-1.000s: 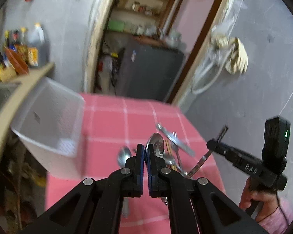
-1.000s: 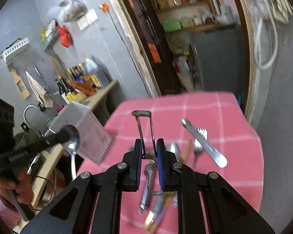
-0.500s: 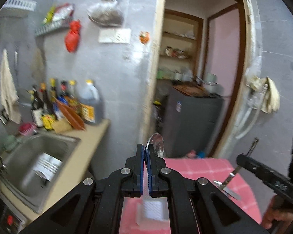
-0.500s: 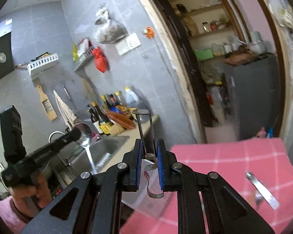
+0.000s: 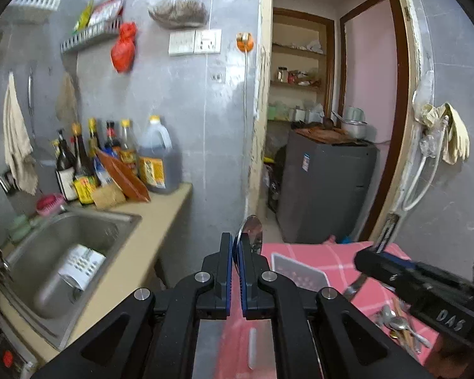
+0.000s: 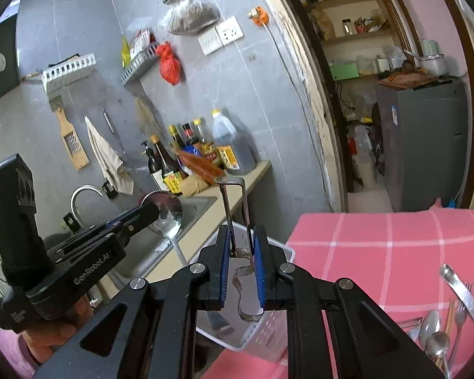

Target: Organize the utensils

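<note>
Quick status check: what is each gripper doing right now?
Left gripper: closed on a spoon.
Right gripper: closed on a metal peeler, above the white basket.

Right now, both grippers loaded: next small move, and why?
Probably lower the right gripper straight down and open it. It is shut on the peeler, which hangs above the white basket; the left gripper holds a spoon off to the side.

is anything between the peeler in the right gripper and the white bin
Nothing visible. The peeler, clamped in the right gripper, hangs above the open top of the bin, with only air between them.
</note>
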